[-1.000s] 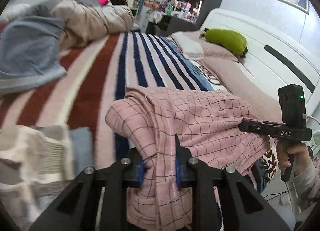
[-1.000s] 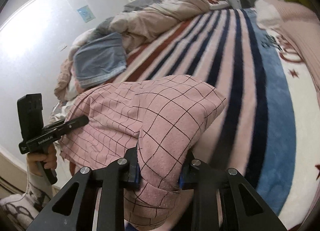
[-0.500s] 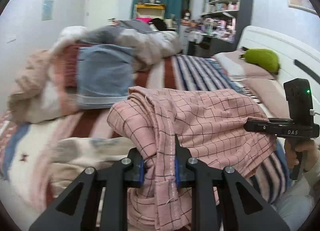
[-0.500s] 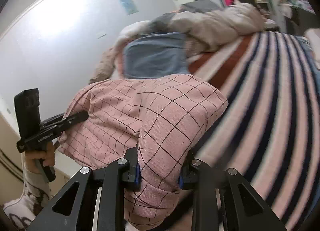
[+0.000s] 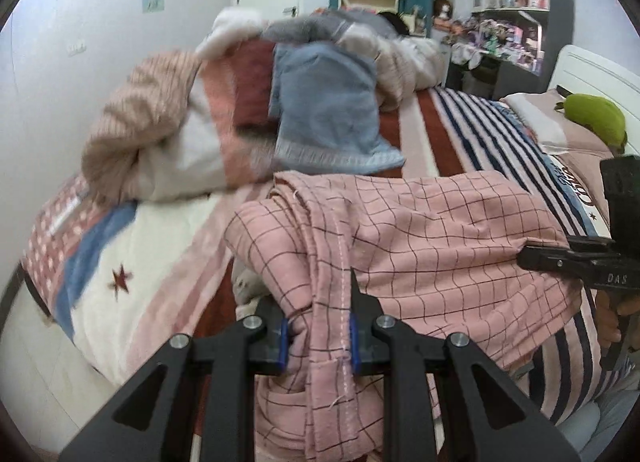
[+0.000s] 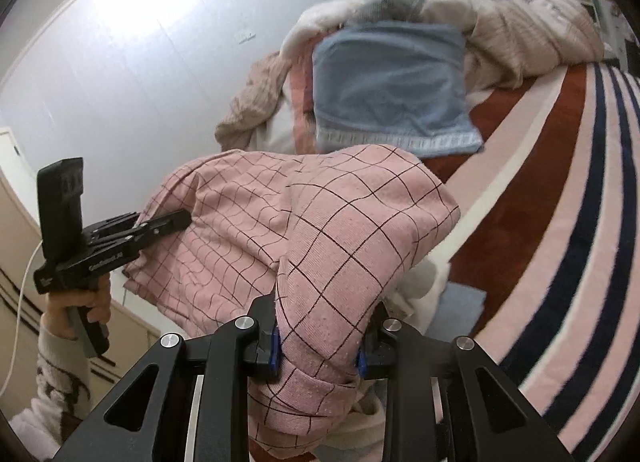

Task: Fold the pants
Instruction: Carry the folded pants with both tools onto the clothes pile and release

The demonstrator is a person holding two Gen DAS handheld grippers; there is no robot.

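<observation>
The pink checked pants [image 5: 432, 246] hang folded between my two grippers, lifted above the striped bed. My left gripper [image 5: 318, 326] is shut on a bunched seam edge of the pants. My right gripper [image 6: 318, 338] is shut on the other end of the pants [image 6: 320, 230], with fabric draped over its jaws. The right gripper also shows in the left wrist view [image 5: 536, 258], gripping the far edge. The left gripper shows in the right wrist view [image 6: 176, 220], clamped on the cloth.
A striped blanket [image 5: 472, 134] covers the bed. A folded blue garment [image 5: 324, 114] lies on a heap of bedding [image 5: 160, 130] ahead. A green plush [image 5: 596, 118] rests on pillows at right. A white wall [image 6: 120, 62] stands to the left.
Both grippers have swung left with the pants held between them, from facing the headboard side toward the bedding heap and wall. The grip on the pants is unchanged.
</observation>
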